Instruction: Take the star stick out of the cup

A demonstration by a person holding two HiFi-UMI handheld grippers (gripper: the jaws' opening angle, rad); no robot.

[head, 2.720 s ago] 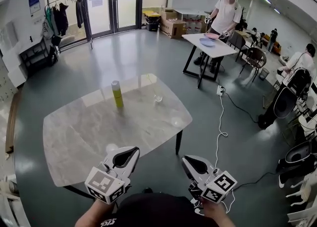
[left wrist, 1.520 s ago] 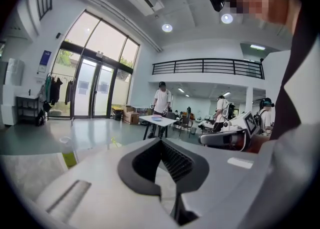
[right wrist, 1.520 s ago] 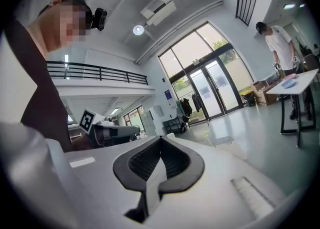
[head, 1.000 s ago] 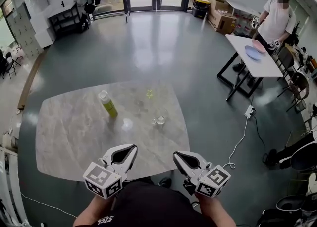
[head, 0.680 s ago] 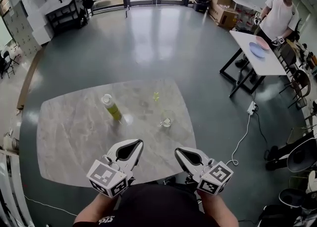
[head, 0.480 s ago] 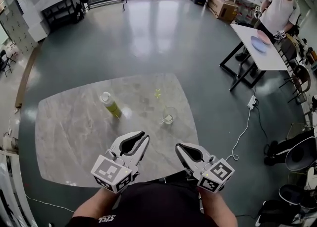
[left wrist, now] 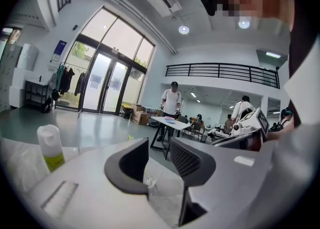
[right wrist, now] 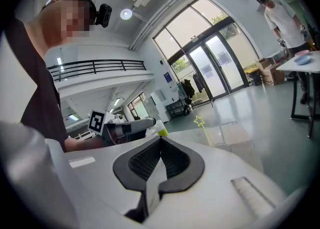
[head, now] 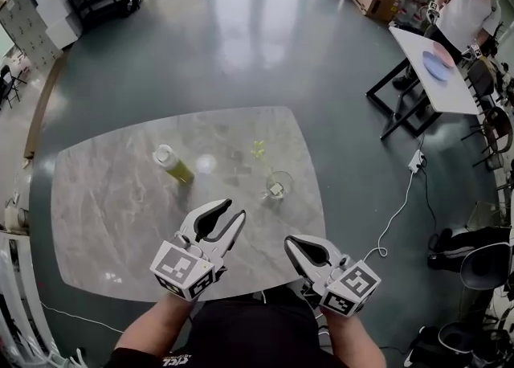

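A person holds 2 grippers low over the near edge of a glossy, grey, marble-patterned tabletop [head: 104,198]. Neither touches anything.

The left gripper [head: 231,211] has its ribbed dark fingers [left wrist: 127,168] partly apart. They have just been opening, and nothing sits between them. The right gripper [head: 289,243] has its fingers [right wrist: 150,163] pressed together and is empty.

The cup [head: 277,185] is a small clear glass tumbler, standing upright on the tabletop. It lies ahead of the left fingers and a little to their right, and ahead of the right fingers and a little to their left.

The star stick [head: 259,150] stands in it – a thin yellow-green rod topped with an outline star. Its long axis is close to upright. It leans so the star end tips away from both sets of fingers and toward the left, well above the rim.

The left fingers look slightly nearer to the stick, and they are the open pair, so they seem better placed to close on the bare rod above the glass.

A cylindrical yellow-green bottle [head: 172,164] with a white cap stands ahead and to the left of the left fingers – well apart from the cup.
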